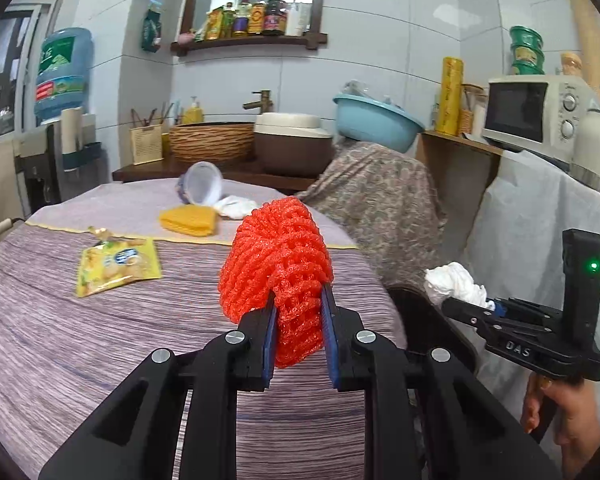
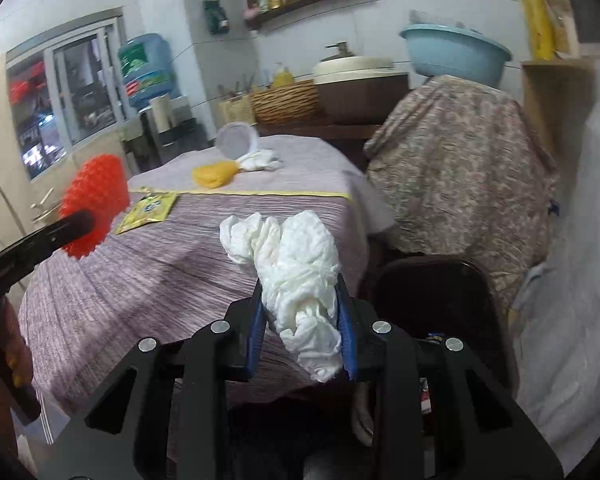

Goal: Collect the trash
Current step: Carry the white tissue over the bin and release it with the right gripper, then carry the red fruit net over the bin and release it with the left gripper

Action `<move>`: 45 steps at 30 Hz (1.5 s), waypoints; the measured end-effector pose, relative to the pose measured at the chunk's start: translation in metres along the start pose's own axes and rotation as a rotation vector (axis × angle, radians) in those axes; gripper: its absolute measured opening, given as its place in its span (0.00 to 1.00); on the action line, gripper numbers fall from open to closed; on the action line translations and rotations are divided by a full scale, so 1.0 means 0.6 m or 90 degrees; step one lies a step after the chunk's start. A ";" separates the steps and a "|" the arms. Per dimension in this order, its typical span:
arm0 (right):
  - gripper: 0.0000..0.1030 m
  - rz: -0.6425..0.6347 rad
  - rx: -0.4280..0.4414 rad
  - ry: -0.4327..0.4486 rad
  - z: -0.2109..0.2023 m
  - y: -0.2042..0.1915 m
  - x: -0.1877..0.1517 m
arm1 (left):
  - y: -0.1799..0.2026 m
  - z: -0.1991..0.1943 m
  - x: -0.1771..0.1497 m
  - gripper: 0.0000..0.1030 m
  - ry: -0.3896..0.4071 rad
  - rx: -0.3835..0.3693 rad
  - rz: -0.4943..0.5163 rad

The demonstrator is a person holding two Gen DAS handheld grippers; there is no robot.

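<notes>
Above the table's edge, our left gripper (image 1: 298,312) pinches a red foam net (image 1: 276,252), our right gripper (image 2: 302,312) a crumpled tissue (image 2: 296,276); we judge both need carrying to the dark bin (image 2: 432,300) beside the table.

The only lettering that could be read was "DAS" — pale capitals on the black body of the right hand-held gripper (image 1: 466,308), seen from the left wrist camera. Print on the yellow snack packet (image 1: 118,265), the water jug's labels (image 1: 62,76) and the shelf bottles (image 1: 256,16) was there — but too blurred to make out.
</notes>
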State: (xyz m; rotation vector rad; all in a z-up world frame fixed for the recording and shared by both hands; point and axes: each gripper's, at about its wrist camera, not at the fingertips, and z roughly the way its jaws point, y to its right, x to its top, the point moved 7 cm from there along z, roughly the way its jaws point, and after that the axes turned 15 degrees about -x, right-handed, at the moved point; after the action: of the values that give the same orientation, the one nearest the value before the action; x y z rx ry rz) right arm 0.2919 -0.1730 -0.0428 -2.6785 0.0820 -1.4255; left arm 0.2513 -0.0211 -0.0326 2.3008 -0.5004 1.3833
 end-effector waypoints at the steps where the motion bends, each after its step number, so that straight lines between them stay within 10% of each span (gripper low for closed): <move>1: 0.31 0.009 -0.013 -0.001 0.002 0.017 -0.003 | 0.016 0.007 -0.002 0.19 0.002 -0.011 0.000; 21: 0.40 0.057 -0.168 -0.174 0.201 0.216 -0.158 | 0.183 0.175 -0.093 0.19 -0.109 -0.161 0.033; 24: 0.72 0.055 -0.194 -0.174 0.214 0.230 -0.168 | 0.190 0.198 -0.116 0.19 -0.139 -0.166 0.039; 45: 0.76 0.054 -0.290 -0.102 0.121 0.305 -0.112 | 0.204 0.344 -0.223 0.19 -0.278 -0.192 0.045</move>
State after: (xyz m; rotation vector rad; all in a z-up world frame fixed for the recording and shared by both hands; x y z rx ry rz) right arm 0.3150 -0.3431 -0.1603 -3.0886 0.5629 -1.2885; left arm 0.2847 -0.2190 -0.2202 2.3399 -0.8638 0.7591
